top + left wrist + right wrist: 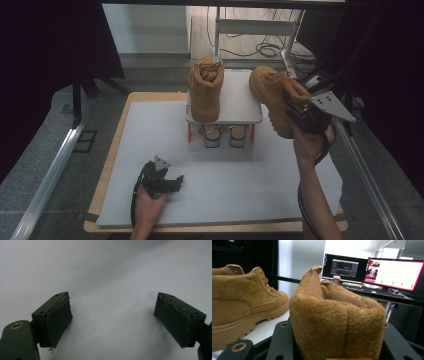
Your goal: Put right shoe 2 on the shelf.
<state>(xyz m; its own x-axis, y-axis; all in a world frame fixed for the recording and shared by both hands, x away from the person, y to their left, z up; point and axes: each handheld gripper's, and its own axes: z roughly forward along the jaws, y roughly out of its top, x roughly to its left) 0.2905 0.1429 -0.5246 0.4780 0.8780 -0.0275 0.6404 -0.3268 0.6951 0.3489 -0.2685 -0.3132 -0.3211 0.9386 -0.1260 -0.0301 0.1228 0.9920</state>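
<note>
Tan suede boot [272, 97] hangs clamped by its heel in my right gripper [300, 112], just right of the rack [240, 107]; my left gripper [167, 182] rests, jaws apart, on the mat [225, 185].

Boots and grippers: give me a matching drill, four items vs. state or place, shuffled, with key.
Items:
1. boot on rack
2. held boot
3. left gripper
4. right gripper

States:
A. jaws open, nothing between them, over the grey mat
B. in the air, right of the rack
C. shut on a boot's heel collar
D. standing on the top shelf

Pairs: 1-D, 2-B, 3-A, 4-C
</note>
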